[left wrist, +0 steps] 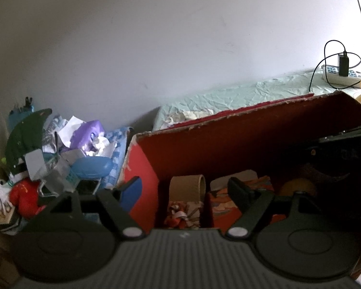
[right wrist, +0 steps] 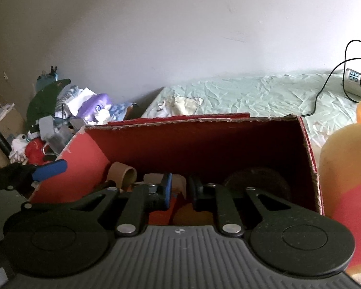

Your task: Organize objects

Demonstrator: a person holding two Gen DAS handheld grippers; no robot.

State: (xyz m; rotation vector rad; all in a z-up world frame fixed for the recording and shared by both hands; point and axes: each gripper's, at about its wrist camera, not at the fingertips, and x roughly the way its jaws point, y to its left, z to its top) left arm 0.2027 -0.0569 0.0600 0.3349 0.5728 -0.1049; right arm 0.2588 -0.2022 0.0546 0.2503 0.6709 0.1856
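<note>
Bed (right wrist: 252, 91) with pale green sheet carries your red cardboard box (right wrist: 204, 139), open-topped. Your left gripper (left wrist: 185, 190) straddles the box's left wall, jaws wide, holding nothing. Your right gripper (right wrist: 181, 190) sits inside the box, jaws narrowly apart, empty. Cardboard tube (right wrist: 122, 172) lies in the box's left end.

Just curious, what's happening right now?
Left gripper open, straddling red box wall. Right gripper open inside, empty. Cardboard tube, oddments crowd the box.
</note>
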